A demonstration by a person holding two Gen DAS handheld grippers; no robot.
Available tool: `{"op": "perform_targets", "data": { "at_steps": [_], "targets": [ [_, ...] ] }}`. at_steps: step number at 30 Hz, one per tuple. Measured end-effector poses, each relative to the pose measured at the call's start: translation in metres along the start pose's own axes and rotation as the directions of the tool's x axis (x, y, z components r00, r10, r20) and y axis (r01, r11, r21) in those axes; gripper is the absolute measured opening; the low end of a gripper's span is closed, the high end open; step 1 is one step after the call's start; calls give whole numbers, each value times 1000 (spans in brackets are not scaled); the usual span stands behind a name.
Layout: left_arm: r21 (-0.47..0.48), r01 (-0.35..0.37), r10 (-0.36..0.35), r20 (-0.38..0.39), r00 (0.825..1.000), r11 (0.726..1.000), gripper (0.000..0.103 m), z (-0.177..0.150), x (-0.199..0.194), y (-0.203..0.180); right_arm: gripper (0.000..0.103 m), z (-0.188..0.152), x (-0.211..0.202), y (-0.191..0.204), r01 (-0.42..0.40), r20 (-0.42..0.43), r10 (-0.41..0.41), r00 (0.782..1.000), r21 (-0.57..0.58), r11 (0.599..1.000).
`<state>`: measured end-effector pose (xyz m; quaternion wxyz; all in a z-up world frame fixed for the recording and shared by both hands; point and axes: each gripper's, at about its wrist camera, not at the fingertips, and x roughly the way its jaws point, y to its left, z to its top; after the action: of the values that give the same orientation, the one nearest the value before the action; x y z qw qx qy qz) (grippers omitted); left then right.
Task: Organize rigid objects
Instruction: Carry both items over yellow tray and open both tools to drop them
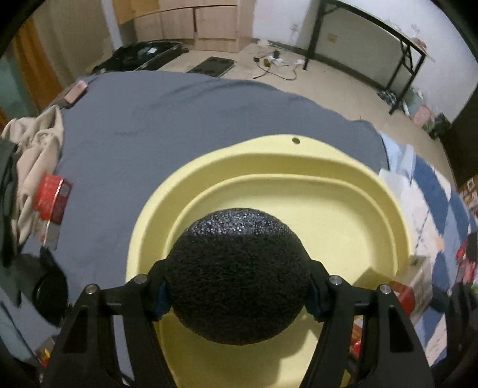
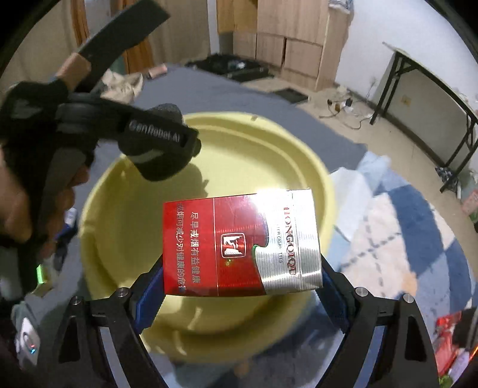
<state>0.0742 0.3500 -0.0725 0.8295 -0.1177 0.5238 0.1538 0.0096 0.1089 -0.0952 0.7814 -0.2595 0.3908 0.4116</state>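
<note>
A blue-grey bed sheet (image 1: 167, 119) carries a pale yellow basin (image 1: 298, 191); behind are beige floor and a black-legged table (image 1: 400, 56). Above the basin, the left hand-held gripper (image 1: 236, 283) clamps a rough black ball (image 1: 236, 277), and the right hand-held gripper (image 2: 242, 268) clamps a red-and-silver cigarette pack (image 2: 242, 244).

Left wrist view looks steeply down along its fingers (image 1: 319, 298), close above yellow basin (image 1: 298, 155) on grey bed (image 1: 149, 125), right wrist view likewise steep and close, from the basin's other side, both share basin (image 2: 119, 238), bed, far cabinets (image 1: 209, 24)
</note>
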Motion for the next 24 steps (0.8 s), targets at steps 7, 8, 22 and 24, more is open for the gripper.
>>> {"op": "perform_targets", "data": {
  "at_steps": [7,8,22,24],
  "targets": [
    [-56,57,-60,-38,997,997,69,-5,18,10,90,0,10,23,44,-12,-46,999,-137,990],
    [-57,53,-56,-41,998,997,69,-8,19,9,89,0,11,29,25,-13,-27,1000,-160,987],
    [-203,142,-116,136,984,969,103,-1,-28,4,103,4,-13,45,-53,45,61,997,-156,986],
    [-200,164,-128,181,975,966,103,5,-47,-11,103,-2,-44,29,-71,82,81,993,-117,991]
  ]
}}
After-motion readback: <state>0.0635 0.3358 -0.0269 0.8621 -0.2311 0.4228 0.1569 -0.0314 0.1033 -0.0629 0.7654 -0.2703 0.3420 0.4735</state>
